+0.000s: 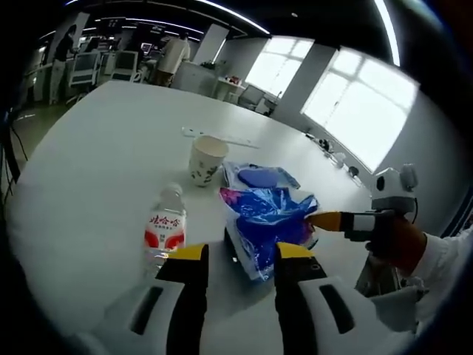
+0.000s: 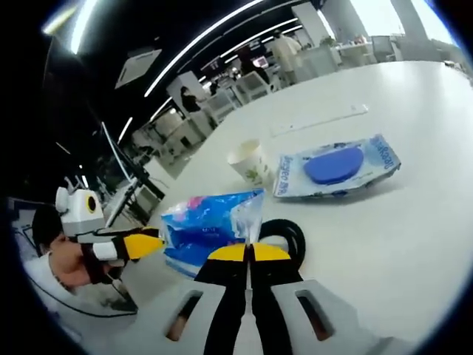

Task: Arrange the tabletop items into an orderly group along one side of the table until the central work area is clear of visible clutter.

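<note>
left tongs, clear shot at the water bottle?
Probably yes. The water bottle stands just ahead of the open left tongs, off their left tip, nothing between; the blue bag lies to the other side.

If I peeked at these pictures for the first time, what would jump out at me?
Probably the bright blue plastic bag in the middle of the white table, with the right claw pinching its edge. Just left of it lies a water bottle with a red label, and behind it stands a paper cup. The left claw is open, just in front of the bag.
</note>
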{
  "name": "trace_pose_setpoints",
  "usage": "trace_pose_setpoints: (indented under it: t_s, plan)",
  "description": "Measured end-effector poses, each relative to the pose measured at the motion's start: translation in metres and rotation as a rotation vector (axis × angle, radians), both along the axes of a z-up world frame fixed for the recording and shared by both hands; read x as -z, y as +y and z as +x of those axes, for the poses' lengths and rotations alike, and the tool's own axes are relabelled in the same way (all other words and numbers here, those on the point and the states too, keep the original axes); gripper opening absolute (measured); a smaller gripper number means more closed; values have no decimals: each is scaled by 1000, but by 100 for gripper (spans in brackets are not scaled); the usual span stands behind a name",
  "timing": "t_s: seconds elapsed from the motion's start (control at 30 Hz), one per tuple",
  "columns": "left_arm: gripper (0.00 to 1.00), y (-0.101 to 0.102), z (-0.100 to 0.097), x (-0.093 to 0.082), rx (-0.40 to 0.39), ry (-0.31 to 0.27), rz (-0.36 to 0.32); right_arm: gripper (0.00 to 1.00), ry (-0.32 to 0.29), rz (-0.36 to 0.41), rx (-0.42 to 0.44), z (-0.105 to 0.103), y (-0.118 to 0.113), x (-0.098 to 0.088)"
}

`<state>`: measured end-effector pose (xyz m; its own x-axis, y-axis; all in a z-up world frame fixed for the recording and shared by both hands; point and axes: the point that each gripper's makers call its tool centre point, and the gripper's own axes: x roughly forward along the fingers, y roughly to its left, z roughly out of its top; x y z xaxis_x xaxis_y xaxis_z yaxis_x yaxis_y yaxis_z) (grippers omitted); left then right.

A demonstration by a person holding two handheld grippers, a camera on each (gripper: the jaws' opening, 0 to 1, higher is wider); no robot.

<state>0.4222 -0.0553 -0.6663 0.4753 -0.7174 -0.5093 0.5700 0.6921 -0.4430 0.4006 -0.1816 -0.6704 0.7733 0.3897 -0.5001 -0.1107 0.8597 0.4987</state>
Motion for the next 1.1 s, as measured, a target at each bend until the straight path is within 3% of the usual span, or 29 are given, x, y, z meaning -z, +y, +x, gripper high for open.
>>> trace_pose_setpoints:
  t_s: [0.13,0.43,1.0,1.1]
  plan:
    - [16,-4,0,-3,18,-18,2,0,-7,1,0,0,-1,-3]
    - [1,-16,-2,-8,50,-30,6,0,-18,2,4,-2,-6,-8]
    - [0,-56,3,-31,121,-48,-42,0,-47,-18,61,-2,-46,-23]
    - [0,-65,6,-37,158,-78,-29,0,-60,-22,73,0,-54,-27]
